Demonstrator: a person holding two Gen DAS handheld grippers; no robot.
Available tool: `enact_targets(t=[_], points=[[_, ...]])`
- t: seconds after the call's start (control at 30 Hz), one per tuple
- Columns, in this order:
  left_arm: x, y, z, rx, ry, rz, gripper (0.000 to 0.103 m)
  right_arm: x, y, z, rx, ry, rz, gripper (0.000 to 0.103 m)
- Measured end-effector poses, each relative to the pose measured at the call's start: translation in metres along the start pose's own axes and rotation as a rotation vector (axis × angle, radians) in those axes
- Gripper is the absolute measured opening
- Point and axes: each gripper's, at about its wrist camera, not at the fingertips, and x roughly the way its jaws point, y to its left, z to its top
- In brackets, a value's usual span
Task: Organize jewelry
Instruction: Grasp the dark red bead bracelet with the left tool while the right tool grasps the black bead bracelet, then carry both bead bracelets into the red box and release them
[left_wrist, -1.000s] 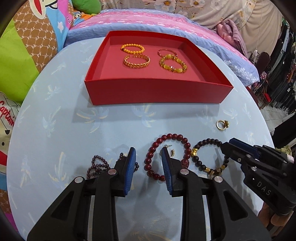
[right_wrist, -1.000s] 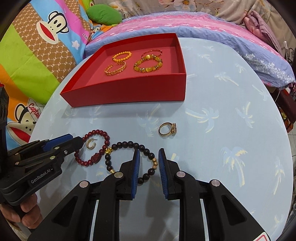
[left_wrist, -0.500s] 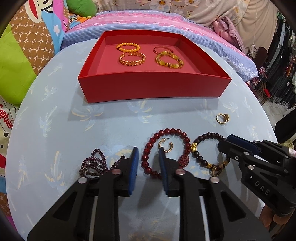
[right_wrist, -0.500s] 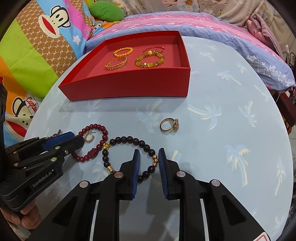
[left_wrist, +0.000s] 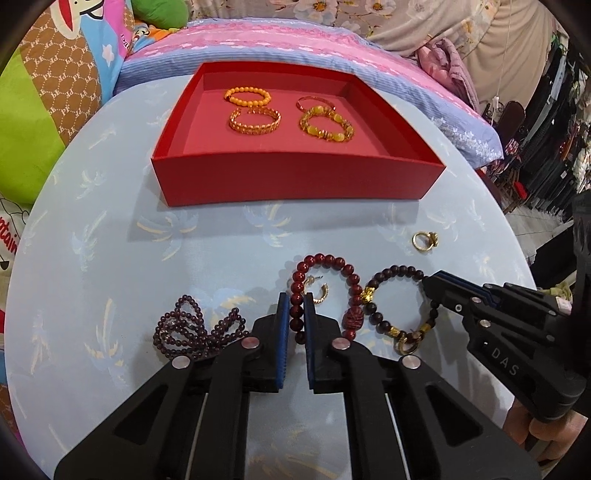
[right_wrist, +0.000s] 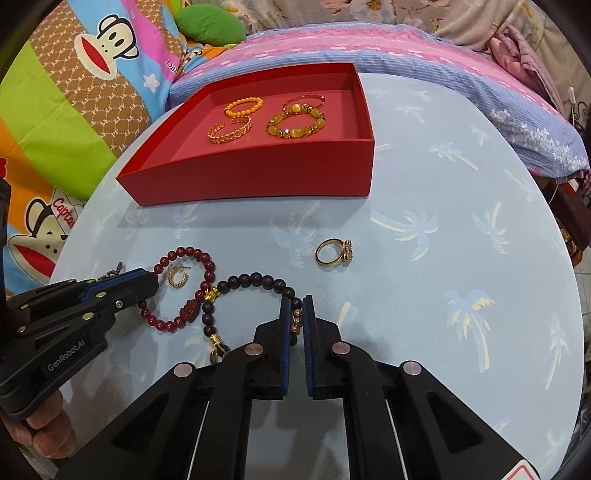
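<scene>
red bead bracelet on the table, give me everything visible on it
The red bead bracelet is a loop of glossy dark-red round beads with one larger carved red bead, lying flat on the blue palm-print table in front of the red tray. The left gripper is closed on its near-left side. A gold hoop earring sits inside the loop. Its right edge meets the dark bead bracelet, which the right gripper pinches.

Four bracelets (left_wrist: 253, 122) are lying in the box (left_wrist: 295, 184) at the tabletop's (left_wrist: 110, 240) far side. Before it, a ring (left_wrist: 424, 240) is sitting right of two bead bracelets (left_wrist: 325, 291), an earring (left_wrist: 317, 293) inside one.
</scene>
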Motion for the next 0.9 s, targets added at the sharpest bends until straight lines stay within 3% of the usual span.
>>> enact_targets(t=[0.6,0.9], points=[[-0.039,-0.015,0.032,0.017,-0.071,-0.077,0.007,-0.038,0.005,0.031,-0.015,-0.119,0.036,0.005],[-0.054,-0.021,0.066,0.034,-0.136,-0.096,0.007,-0.059,0.005,0.069,-0.022,-0.214,0.044,0.005]])
